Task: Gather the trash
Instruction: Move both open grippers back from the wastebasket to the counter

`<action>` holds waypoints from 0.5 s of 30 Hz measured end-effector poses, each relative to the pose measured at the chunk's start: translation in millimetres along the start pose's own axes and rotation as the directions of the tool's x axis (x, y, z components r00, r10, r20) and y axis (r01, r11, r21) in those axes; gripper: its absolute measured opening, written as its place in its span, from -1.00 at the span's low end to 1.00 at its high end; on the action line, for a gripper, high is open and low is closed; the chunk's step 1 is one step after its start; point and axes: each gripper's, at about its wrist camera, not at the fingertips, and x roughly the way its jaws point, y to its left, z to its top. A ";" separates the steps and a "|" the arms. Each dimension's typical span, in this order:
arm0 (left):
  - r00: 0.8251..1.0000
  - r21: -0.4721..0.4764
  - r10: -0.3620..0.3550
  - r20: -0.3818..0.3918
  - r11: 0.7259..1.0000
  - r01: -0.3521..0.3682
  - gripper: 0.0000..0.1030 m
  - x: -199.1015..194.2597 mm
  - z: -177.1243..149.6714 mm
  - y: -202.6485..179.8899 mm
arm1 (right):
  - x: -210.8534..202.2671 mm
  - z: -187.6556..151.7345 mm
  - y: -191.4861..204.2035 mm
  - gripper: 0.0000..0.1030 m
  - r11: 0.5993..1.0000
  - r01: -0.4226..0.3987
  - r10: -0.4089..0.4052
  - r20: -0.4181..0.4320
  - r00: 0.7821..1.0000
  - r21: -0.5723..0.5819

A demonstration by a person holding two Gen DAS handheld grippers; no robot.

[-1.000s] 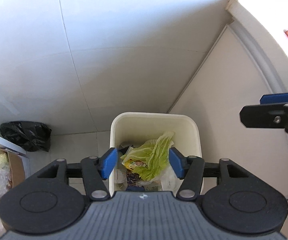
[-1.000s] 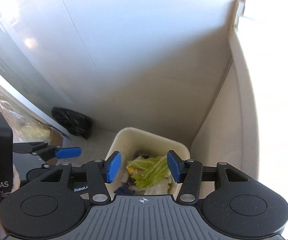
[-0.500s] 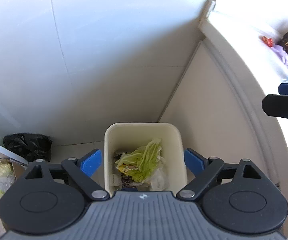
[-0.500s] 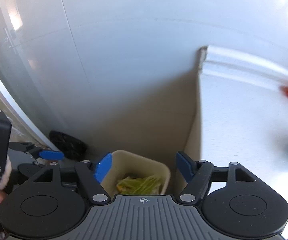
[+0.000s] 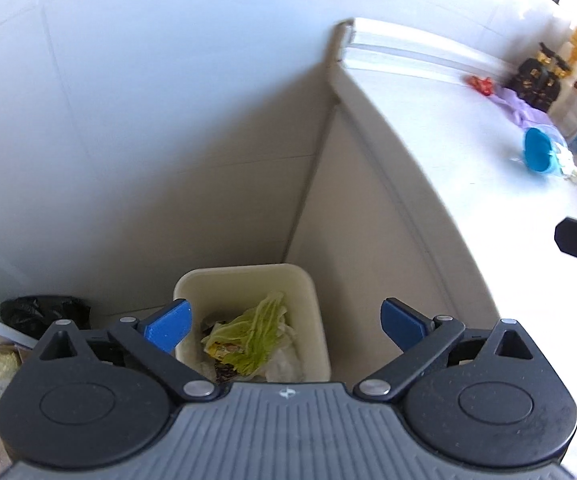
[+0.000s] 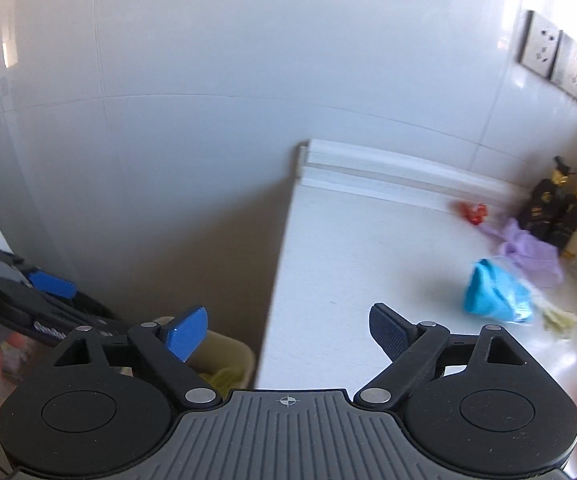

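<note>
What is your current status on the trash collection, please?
Left gripper and right gripper open, empty, jaws just opened. Cream plastic bin holds green leaf scraps. Crumpled blue wrapper lies on white countertop. Nothing blocking.

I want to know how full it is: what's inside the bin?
The bin holds a green leaf on top, over a printed wrapper and pale bags. Anything deeper is covered.
</note>
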 end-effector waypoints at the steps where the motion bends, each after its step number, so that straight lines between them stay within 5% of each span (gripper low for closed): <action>1: 1.000 0.011 -0.002 0.004 1.000 0.002 0.96 -2.1 1.5 -4.9 | -3.1 -2.7 -4.6 0.75 1.000 0.015 -0.015 0.004 1.000 -0.004; 15: 0.986 0.153 -0.138 0.088 0.980 0.124 0.99 -14.8 33.0 -110.8 | -58.6 -52.8 -113.7 0.76 0.968 0.249 -0.249 0.017 0.968 0.014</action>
